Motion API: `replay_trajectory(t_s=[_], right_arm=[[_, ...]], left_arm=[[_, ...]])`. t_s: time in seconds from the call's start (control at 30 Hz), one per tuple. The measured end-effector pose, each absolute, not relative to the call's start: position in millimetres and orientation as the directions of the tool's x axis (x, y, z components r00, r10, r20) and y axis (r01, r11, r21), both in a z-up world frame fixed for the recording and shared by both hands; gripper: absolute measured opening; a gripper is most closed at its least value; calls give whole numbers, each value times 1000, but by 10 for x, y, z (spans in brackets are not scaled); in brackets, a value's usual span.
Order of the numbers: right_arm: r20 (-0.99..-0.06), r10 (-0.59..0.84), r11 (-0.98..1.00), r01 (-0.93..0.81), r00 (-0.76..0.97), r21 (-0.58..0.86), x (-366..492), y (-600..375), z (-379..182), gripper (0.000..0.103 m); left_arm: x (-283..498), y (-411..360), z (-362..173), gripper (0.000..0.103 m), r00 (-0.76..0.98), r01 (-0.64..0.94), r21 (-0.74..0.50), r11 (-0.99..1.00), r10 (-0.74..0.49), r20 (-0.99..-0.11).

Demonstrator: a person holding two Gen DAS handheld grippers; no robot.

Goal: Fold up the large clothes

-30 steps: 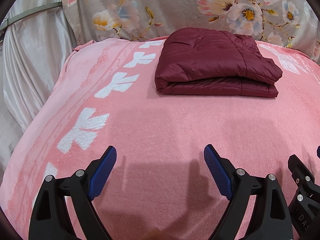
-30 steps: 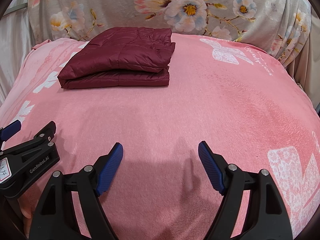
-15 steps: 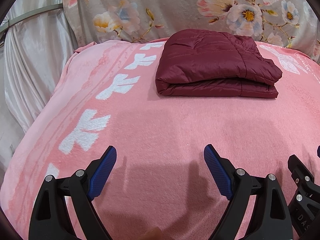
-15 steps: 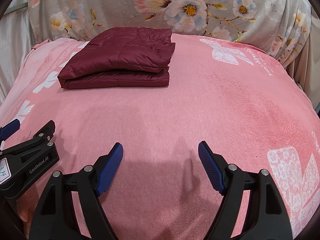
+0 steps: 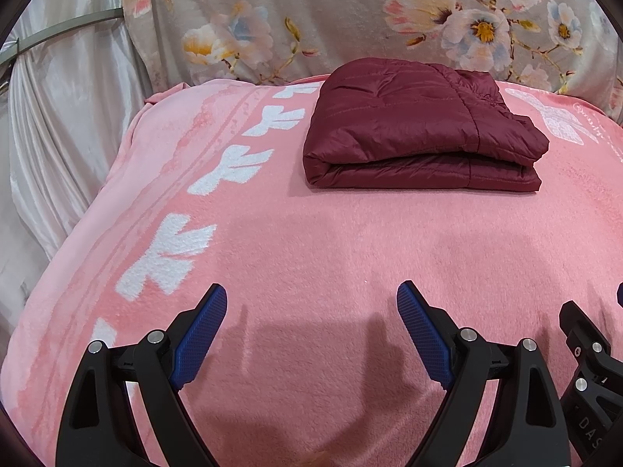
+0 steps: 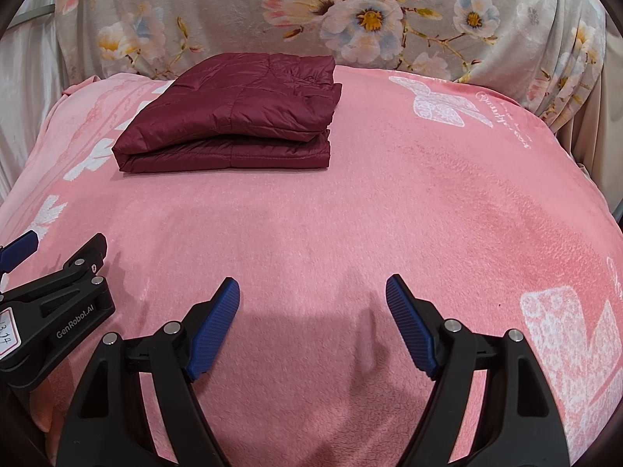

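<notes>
A dark red quilted jacket (image 5: 420,128) lies folded into a flat rectangular stack at the far side of a pink blanket; it also shows in the right wrist view (image 6: 233,116). My left gripper (image 5: 311,295) is open and empty, low over the near part of the blanket, well short of the jacket. My right gripper (image 6: 311,288) is open and empty too, beside the left one, also well short of the jacket. The left gripper's body shows at the left edge of the right wrist view (image 6: 50,303).
The pink blanket (image 6: 389,202) with white patterns covers the whole surface. A grey floral cloth (image 6: 350,11) hangs behind it. White satin drapes (image 5: 58,116) hang at the left, past the blanket's edge.
The left view has shifted slightly, so the jacket sits a touch lower in frame. Both grippers stay open and empty and the jacket has not moved.
</notes>
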State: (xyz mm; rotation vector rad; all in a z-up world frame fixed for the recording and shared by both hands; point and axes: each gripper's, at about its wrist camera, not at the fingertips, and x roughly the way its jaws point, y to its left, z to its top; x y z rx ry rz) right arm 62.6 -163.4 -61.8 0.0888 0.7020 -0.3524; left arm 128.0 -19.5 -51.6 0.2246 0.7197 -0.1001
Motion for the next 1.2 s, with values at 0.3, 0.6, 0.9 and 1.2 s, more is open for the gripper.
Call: replay_trajectory(t_s=[0.3, 0.6, 0.9, 1.2], right_arm=[[-646, -288, 937, 347, 707, -38, 632, -1630, -618, 75], [-646, -288, 937, 346, 707, -39, 631, -1632, -620, 75], [-645, -289, 937, 347, 707, -40, 631, -1634, -616, 75], [-645, -289, 937, 347, 707, -40, 632, -1629, -616, 75]], left_arm=[[1294, -189, -511, 87, 749, 169, 168, 971, -16, -663], [1289, -197, -500, 87, 752, 165, 165, 972, -16, -659], [1258, -206, -501, 87, 758, 165, 164, 973, -18, -652], [1256, -204, -497, 85, 758, 171, 161, 972, -25, -651]])
